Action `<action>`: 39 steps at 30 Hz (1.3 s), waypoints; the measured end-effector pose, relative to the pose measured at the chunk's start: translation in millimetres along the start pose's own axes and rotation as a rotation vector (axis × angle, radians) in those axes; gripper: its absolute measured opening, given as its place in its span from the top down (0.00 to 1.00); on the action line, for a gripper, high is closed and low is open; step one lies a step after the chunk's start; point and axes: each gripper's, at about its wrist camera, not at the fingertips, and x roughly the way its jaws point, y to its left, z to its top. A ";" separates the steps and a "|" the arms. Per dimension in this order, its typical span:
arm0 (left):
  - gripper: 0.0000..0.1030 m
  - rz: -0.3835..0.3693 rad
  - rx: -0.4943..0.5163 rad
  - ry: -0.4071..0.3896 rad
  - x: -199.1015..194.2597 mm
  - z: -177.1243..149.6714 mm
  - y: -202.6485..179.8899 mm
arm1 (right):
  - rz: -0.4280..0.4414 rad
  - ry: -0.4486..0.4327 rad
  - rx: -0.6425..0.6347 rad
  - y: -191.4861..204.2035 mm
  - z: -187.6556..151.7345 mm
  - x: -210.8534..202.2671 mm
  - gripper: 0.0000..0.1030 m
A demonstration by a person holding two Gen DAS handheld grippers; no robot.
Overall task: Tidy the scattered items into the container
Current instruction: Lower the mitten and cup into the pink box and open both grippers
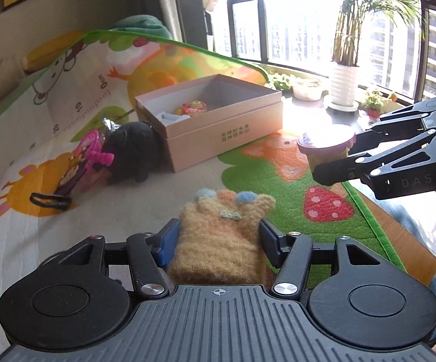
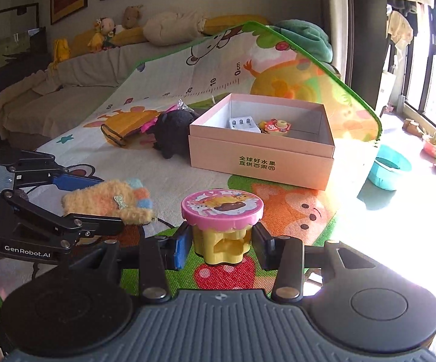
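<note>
i have both tongs loaded: my left gripper point(image 1: 216, 242) is clamped on the fuzzy orange mitten point(image 1: 224, 235), its blue pads pressing into the two sides of the cuff end, and my right gripper point(image 2: 219, 246) is pinched on the yellow body of the pink-lidded toy tub point(image 2: 222, 223), just under the lid. the pink box point(image 2: 263, 157) is what matters now; it sits open on the play mat point(image 1: 278, 181), ahead and far of both tools. from the left wrist it lies ahead and a little left, with the mitten's long axis pointing roughly at its near corner. from the right wrist it lies ahead and slightly right, and looks nearer to that hand. the box already holds a small toy point(image 2: 275, 126). a black plush point(image 1: 133, 154) leans against its left wall, so i judge the approach should come over the near wall.
</note>
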 end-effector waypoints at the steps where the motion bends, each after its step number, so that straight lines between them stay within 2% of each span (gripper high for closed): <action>1: 0.40 -0.011 0.007 -0.013 1.2 7.8 1.1 | 0.002 0.001 0.012 -3.4 2.4 -0.7 0.58; 5: 0.40 -0.023 0.071 -0.080 16.5 48.9 7.8 | -0.001 -0.017 0.055 -18.6 24.7 1.8 0.58; 10: 0.39 0.015 0.104 -0.183 56.0 102.3 26.1 | -0.059 -0.122 0.090 -46.3 83.9 21.2 0.58; 11: 0.37 0.018 0.098 -0.209 64.6 110.1 29.5 | -0.068 -0.142 0.108 -53.9 99.3 29.9 0.58; 13: 0.13 0.022 0.072 -0.244 84.1 122.8 37.7 | -0.064 -0.167 0.147 -67.4 123.6 48.8 0.58; 14: 0.05 0.029 0.055 -0.236 91.8 125.7 41.8 | -0.068 -0.169 0.165 -72.9 132.2 57.5 0.52; 15: 0.05 0.034 0.037 -0.220 95.3 125.4 46.0 | -0.082 -0.161 0.179 -76.8 139.2 65.4 0.46; 18: 0.05 0.024 0.017 -0.191 81.7 107.1 57.5 | -0.128 -0.164 0.156 -76.8 147.4 74.9 0.43; 20: 0.03 0.058 0.019 -0.150 67.2 85.7 64.1 | -0.136 -0.175 0.133 -71.5 145.4 73.0 0.38; 22: 0.02 0.105 0.005 -0.090 55.5 61.2 74.1 | -0.148 -0.173 0.116 -62.6 143.8 73.6 0.38; 25: 0.01 0.155 -0.064 -0.001 43.9 26.5 92.9 | -0.125 -0.154 0.050 -33.3 139.2 80.5 0.38; 28: 0.01 0.200 -0.162 0.045 28.9 -3.3 113.5 | -0.089 -0.135 -0.106 20.6 126.8 92.6 0.38; 31: 0.00 0.224 -0.261 0.058 11.4 -24.2 130.2 | -0.066 -0.108 -0.262 71.5 113.8 111.3 0.38; 34: 0.00 0.233 -0.317 0.062 -3.2 -38.7 139.2 | -0.087 -0.096 -0.424 115.4 103.2 135.2 0.39; 36: 0.00 0.239 -0.330 0.061 -10.6 -45.7 142.3 | -0.116 -0.085 -0.527 131.9 99.5 150.7 0.28; 39: 0.00 0.244 -0.349 0.068 -14.8 -52.9 146.2 | -0.172 -0.054 -0.653 140.5 95.7 177.0 0.21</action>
